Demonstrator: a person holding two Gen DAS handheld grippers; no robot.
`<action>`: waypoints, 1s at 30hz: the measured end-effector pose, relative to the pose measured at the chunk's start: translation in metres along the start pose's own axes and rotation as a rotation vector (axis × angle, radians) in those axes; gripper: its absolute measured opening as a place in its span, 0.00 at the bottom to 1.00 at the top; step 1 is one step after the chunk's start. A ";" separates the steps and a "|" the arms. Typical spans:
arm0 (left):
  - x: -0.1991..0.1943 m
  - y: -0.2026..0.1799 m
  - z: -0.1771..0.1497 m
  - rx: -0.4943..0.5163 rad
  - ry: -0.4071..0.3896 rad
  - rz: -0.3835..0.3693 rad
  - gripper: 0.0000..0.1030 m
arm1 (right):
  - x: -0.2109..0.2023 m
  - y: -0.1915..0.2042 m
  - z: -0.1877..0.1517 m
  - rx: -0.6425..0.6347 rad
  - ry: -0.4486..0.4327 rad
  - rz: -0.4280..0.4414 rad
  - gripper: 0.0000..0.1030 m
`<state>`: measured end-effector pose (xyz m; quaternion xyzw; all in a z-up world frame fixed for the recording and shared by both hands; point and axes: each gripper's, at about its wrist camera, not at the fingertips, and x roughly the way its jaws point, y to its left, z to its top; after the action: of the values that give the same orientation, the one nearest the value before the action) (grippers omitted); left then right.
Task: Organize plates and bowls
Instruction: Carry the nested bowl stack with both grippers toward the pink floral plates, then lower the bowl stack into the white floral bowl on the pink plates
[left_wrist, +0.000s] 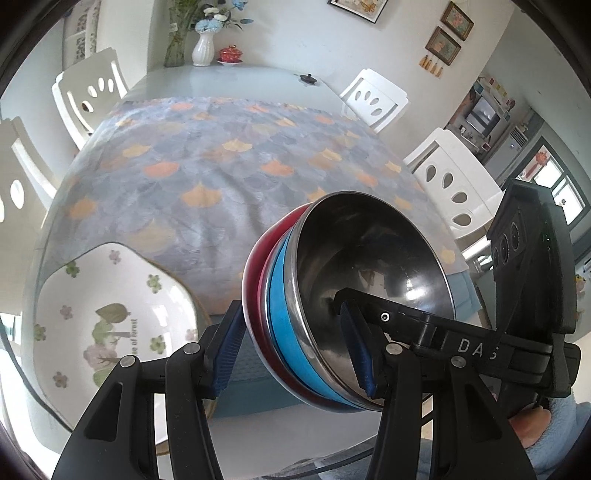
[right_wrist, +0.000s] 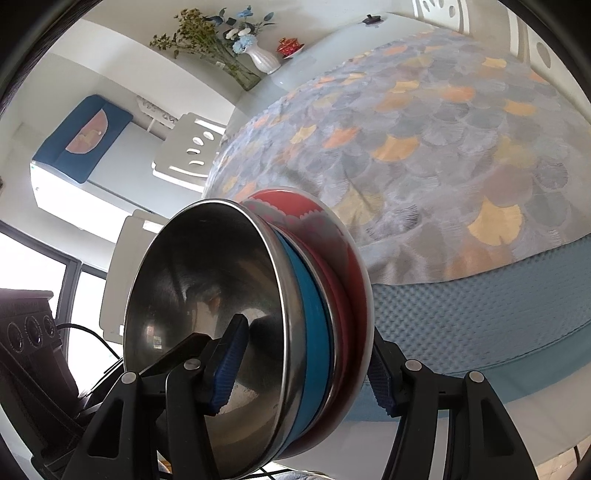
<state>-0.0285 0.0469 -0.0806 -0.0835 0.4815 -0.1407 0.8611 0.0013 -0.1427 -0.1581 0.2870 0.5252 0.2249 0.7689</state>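
We clamp the bowls (left_wrist: 332, 306) with both tools, left (left_wrist: 295, 354) and right (right_wrist: 303, 373); the plate (left_wrist: 110, 314) lies at nine o'clock, nearer the left.

steel bowl (left_wrist: 373, 266): silver inside, blue band
red bowl (right_wrist: 332, 258): red, scalloped pattern
plate (left_wrist: 110, 314): white, trees and flowers
tablecloth (left_wrist: 221, 166): grey-blue, orange fans

White floral plate (left_wrist: 110, 314), left wrist view: printed wording beside the tree motif, legible portion "e of forest", the start cut off by the tree picture; black arm of the right gripper (left_wrist: 351, 328), same view: white letters "DA" followed by a partly hidden character, perhaps "S" or "5"; right wrist view: no legible text.
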 end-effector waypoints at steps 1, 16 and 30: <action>-0.002 0.003 -0.001 -0.001 -0.004 0.005 0.47 | 0.002 0.003 -0.001 -0.004 0.001 0.002 0.57; -0.050 0.070 -0.032 -0.137 -0.062 0.146 0.47 | 0.050 0.073 -0.021 -0.112 0.086 0.099 0.58; -0.072 0.113 -0.058 -0.285 -0.082 0.242 0.47 | 0.102 0.122 -0.037 -0.220 0.232 0.157 0.58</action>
<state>-0.0956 0.1763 -0.0847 -0.1518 0.4676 0.0372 0.8700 -0.0036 0.0211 -0.1552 0.2134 0.5586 0.3720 0.7099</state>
